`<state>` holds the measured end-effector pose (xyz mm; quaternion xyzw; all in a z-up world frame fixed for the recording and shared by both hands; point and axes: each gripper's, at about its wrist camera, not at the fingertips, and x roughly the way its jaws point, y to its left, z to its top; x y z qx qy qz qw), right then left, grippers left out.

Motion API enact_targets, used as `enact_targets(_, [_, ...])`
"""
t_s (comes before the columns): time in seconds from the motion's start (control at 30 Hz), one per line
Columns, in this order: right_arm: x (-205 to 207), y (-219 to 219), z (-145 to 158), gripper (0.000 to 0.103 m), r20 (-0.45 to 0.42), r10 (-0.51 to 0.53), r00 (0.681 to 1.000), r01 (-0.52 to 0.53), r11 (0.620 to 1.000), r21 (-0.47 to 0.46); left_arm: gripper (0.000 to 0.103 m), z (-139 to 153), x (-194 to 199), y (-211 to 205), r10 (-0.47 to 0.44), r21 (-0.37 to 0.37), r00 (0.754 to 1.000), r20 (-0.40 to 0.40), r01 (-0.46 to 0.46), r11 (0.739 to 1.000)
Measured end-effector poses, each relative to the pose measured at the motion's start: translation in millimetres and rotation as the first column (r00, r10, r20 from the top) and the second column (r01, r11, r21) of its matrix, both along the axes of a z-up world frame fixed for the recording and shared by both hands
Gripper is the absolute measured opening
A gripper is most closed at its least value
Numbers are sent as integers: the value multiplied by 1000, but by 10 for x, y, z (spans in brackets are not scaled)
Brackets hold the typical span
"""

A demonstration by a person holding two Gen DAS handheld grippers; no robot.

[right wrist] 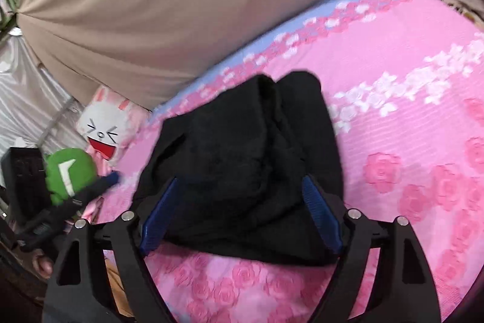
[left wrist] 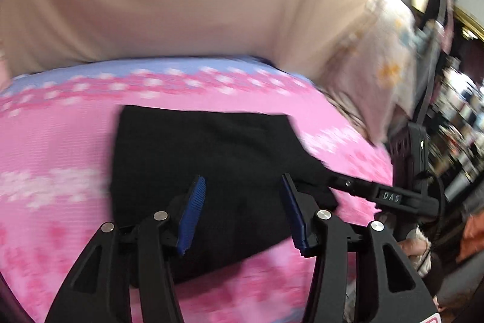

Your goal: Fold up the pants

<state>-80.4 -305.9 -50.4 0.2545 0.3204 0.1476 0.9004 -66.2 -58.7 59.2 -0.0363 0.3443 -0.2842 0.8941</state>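
With the black pants (right wrist: 242,159) bundled on the pink bedspread (right wrist: 408,117), we hold left gripper (left wrist: 242,211) and right gripper (right wrist: 242,211) spread apart, empty, ready to press edges square.

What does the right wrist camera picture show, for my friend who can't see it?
A folded bundle of black fabric pants lies on a pink rose-patterned bedspread, between the open blue-padded fingers of the right gripper. A white bunny-face plush pillow sits to the left, below a tan curtain.
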Motion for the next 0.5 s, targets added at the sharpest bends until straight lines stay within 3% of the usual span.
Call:
enact_targets(0.03, [65, 71, -30, 62, -11, -2, 1000, 2, 1000, -18, 49, 6, 22, 121, 38, 4, 999, 3, -38, 999])
enact_targets(0.07, [58, 120, -17, 38, -17, 2, 1000, -3, 999, -36, 49, 9, 46, 281, 84, 7, 996, 8, -84, 996])
enact_targets(0.13, [92, 221, 96, 19, 11, 13, 1000, -12, 999, -52, 49, 6, 110, 505, 143, 7, 990, 9, -143, 990])
enact_targets(0.2, [95, 414, 454, 17, 87, 57, 995, -53, 998, -45, 49, 34, 146, 701, 194, -2, 981, 12, -194, 981])
enact_targets(0.27, [69, 655, 943, 16, 190, 153, 970, -152, 988, -20, 49, 71, 174, 869, 238, -13, 971, 18, -238, 971])
enact_targets(0.37, [83, 1195, 1537, 16, 300, 296, 907, -295, 954, -49, 49, 145, 163, 1113, 293, -45, 956, 28, -292, 955])
enact_targets(0.5, [-32, 1771, 1915, 15, 379, 407, 831, -379, 913, -149, 49, 226, 96, 1437, 356, -89, 934, 26, -353, 931])
